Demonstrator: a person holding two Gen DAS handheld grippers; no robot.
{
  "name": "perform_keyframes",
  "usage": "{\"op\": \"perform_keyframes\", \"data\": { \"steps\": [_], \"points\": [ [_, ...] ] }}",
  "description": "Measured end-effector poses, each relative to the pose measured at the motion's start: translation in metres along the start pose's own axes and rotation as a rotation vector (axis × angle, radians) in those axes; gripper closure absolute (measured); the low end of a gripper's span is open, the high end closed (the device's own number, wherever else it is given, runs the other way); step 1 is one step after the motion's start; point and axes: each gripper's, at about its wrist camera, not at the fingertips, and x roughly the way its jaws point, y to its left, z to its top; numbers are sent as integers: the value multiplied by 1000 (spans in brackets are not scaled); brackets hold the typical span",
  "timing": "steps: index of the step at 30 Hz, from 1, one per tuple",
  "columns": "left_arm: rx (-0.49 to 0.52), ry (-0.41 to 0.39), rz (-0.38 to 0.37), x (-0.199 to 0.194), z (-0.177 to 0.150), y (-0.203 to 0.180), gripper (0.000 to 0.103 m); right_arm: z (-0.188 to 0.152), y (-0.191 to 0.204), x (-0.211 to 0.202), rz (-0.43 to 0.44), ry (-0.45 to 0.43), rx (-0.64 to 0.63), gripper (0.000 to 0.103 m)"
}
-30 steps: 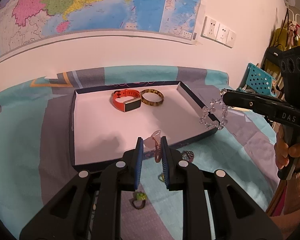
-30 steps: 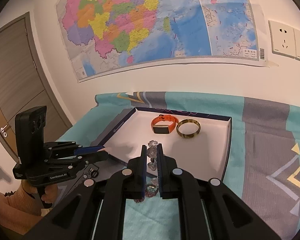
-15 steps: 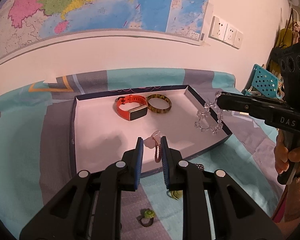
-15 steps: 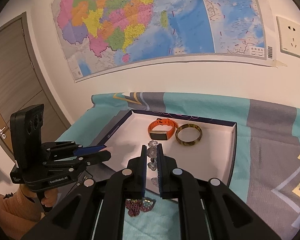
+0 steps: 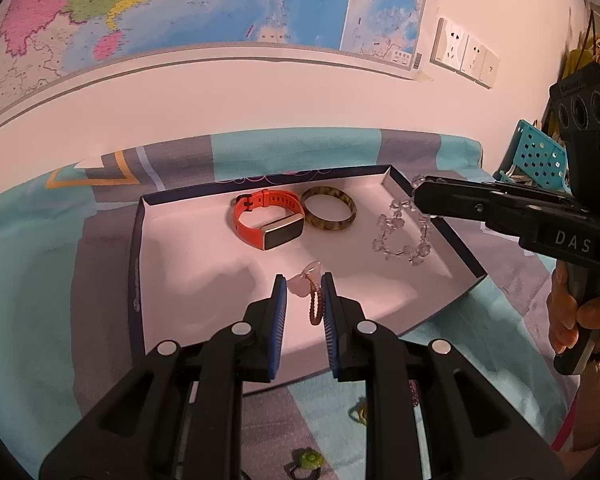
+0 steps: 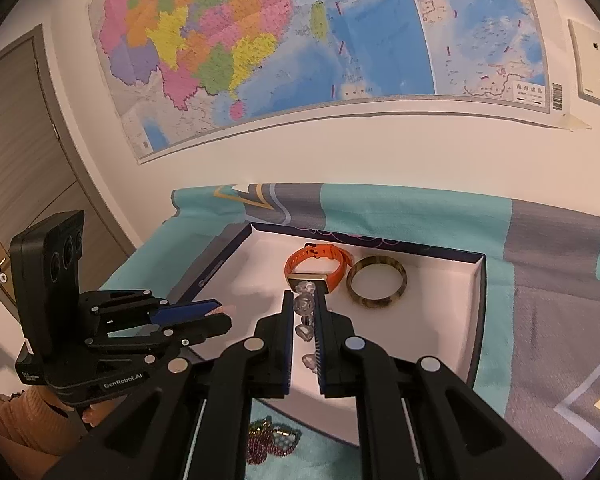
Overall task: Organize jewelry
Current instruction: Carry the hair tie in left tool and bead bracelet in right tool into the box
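Left gripper [image 5: 303, 300], lower centre, jaws clamped on a pink charm cord [image 5: 314, 300] above the tray's [image 5: 138, 264] near floor. Right gripper [image 6: 303, 322], jaws pinching a crystal bracelet [image 5: 402, 232] that dangles at centre right over the tray. Orange band [image 5: 268, 224] and bangle [image 5: 329, 208] lie at the tray's far side, upper centre. Advice: lower each piece onto bare floor beside these before releasing, keeping strands untangled.

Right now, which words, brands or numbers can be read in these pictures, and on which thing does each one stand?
"DAS": on the side of the right gripper, seen in the left wrist view.
"GenRobot.AI": on the body of the left gripper, seen in the right wrist view.
Wall map: its printed names, the inset caption and the barcode are too small to read.
Tray rim: its small print is blurred.
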Motion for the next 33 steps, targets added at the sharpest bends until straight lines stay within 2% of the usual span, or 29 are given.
{"op": "perform_keyframes", "data": {
  "steps": [33],
  "points": [
    [-60, 112, 48, 66, 16, 17, 85, 8, -15, 51, -21, 59, 40, 95]
  ]
}}
